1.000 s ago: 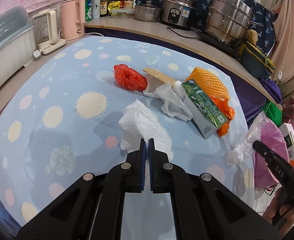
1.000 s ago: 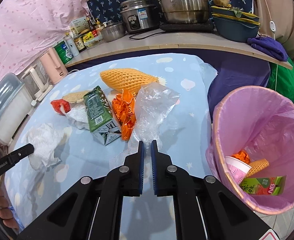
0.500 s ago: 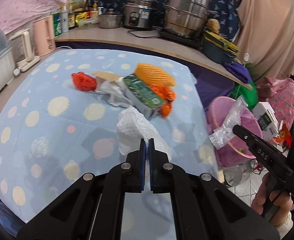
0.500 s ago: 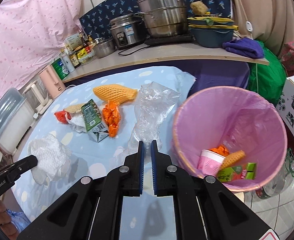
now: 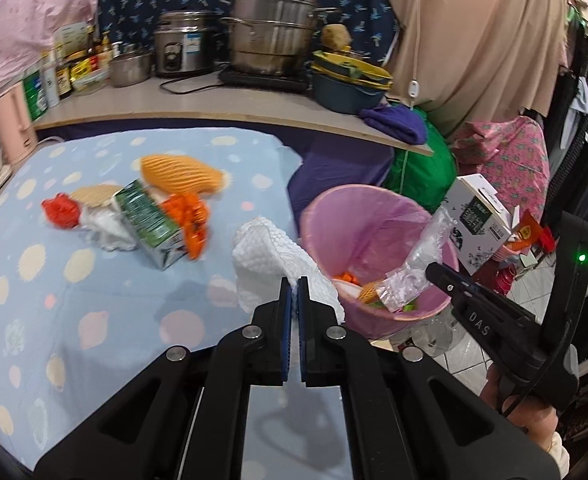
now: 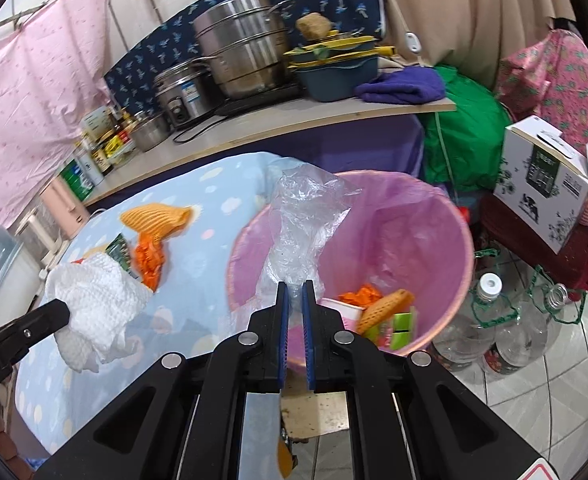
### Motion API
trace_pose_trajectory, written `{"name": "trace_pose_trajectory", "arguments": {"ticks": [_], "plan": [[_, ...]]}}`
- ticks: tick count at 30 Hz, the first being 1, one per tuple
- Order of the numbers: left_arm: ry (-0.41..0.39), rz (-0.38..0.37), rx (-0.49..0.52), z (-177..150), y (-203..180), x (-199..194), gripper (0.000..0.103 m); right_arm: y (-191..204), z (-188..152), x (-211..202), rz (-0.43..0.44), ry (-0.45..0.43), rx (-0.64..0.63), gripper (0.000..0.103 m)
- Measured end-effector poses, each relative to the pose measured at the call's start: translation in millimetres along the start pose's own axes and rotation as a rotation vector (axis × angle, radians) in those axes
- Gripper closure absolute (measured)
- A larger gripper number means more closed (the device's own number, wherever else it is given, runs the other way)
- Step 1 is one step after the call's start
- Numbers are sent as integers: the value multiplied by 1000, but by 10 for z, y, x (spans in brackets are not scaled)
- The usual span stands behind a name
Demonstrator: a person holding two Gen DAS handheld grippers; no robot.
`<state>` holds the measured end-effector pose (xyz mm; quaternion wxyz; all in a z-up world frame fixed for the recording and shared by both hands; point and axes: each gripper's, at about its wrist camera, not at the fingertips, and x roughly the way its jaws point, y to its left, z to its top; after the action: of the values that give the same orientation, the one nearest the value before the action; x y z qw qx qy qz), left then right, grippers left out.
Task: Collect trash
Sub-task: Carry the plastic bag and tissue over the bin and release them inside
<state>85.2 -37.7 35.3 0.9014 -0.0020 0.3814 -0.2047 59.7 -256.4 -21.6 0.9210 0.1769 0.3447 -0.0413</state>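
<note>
My left gripper is shut on a white crumpled paper towel and holds it in the air by the table's edge, next to the pink bin. The towel also shows in the right wrist view. My right gripper is shut on a clear plastic bag and holds it over the pink bin. The bag also shows in the left wrist view. On the table lie a green carton, orange foam net, orange wrapper and red bag.
The bin holds a cup, a cone and small cartons. Clear bottles stand on the floor beside it. A white box sits at right. A counter with pots runs behind the blue spotted tablecloth.
Both grippers have swung right toward the bin. The plastic bag now hangs over the bin and the paper towel has come to the table's edge beside it.
</note>
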Motion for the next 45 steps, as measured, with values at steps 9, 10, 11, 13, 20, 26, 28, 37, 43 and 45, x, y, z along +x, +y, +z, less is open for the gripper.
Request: {"name": "trace_pose_trajectory", "arguments": {"ticks": [9,10,11,13,20,26,28,37,43,45], "plan": [[-24,-70,69,242,-483,283,101,-356,124,82,-55,-16,57,96],[-27,-73,76,262,-509,314,101,-390,138,103,-60,-17,62,96],[-27,-71,84,281,-549,364,101,-414,150,125,-66,-15,65,96],[-25,-74,93,309,-606,452,100,-462,169,187,-77,-8,74,96],[1,-80,129,376,-732,805,100,-532,166,384,-100,20,85,96],[25,-66,149,375,-759,1024,100,-548,164,523,-114,34,93,95],[31,-55,152,371,-754,1091,100,-552,169,568,-117,40,95,93],[19,-21,136,390,-710,1165,51,-510,184,577,-123,21,105,78],[11,-3,139,409,-692,1137,49,-475,207,534,-118,7,105,76],[12,-3,132,411,-670,1125,49,-458,211,519,-116,4,101,75]]}}
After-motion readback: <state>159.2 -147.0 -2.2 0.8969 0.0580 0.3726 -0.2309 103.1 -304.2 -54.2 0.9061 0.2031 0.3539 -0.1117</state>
